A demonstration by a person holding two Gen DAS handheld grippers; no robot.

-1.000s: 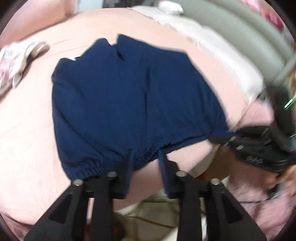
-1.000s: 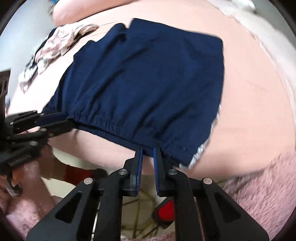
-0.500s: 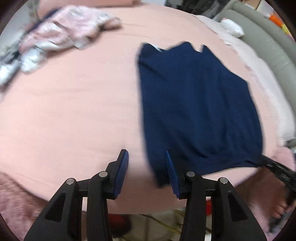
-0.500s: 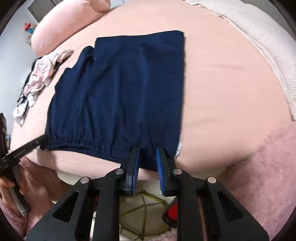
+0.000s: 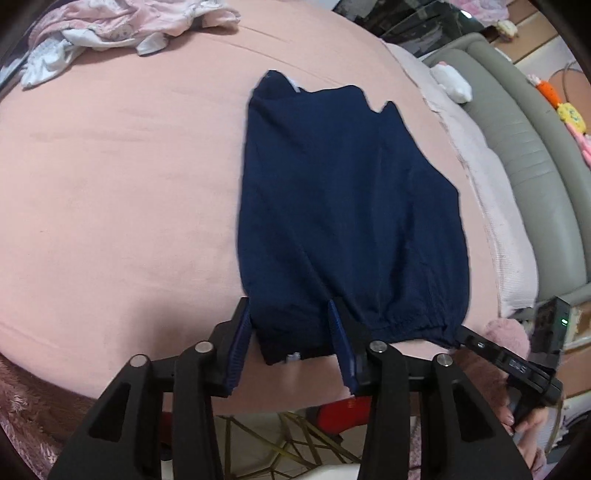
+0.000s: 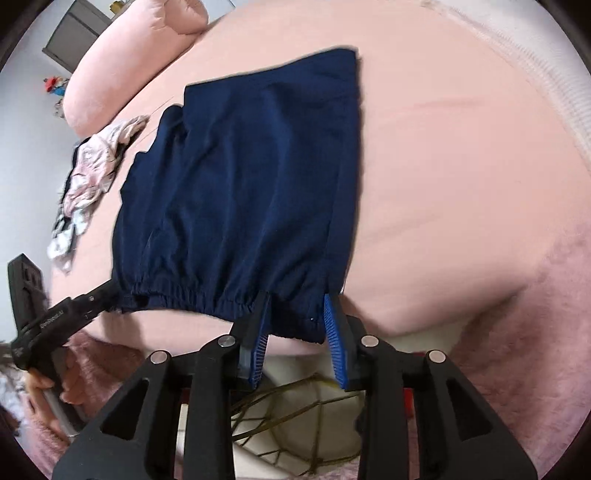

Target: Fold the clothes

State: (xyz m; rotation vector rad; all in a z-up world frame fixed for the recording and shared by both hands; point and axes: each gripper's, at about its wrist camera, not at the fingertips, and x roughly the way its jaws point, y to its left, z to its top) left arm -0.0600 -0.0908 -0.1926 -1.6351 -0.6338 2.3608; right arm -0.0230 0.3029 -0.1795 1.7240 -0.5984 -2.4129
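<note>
My left tongs (image 5: pixel 291 345) stood wide open, the near left corner of the dark blue shorts (image 5: pixel 343 206) lying loose between the two blue pads with nothing pinched. My right tongs (image 6: pixel 298 321) were just as far apart, straddling the gathered waistband (image 6: pixel 192 297) at its other corner, and again the cloth was not clamped.

From both tongs the shorts ran straight away from me, flat on the pink sheet (image 5: pixel 110 184), waistband nearest and hanging just at the bed's edge, leg ends farthest. The cloth looked smooth, with one long crease down the middle.

Judging the step: open tongs set over both waist corners would suit two stages equally. Either I was about to close on the corners to lift them for a fold, or I had just let them go after laying the piece down. The pictures did not settle which, so I would not name the move. Any grasp here would need both sides to bite the elastic evenly, since thin cloth slips.

My left hand (image 6: pixel 48 384) gripped its handle low, below the mattress edge, the tool reaching up and in at the corner; my right hand (image 5: pixel 524 424) did the same from the other side.

Well beyond the left tongs, off to the left, lay a heap of pink and white clothes (image 5: pixel 110 26)
</note>
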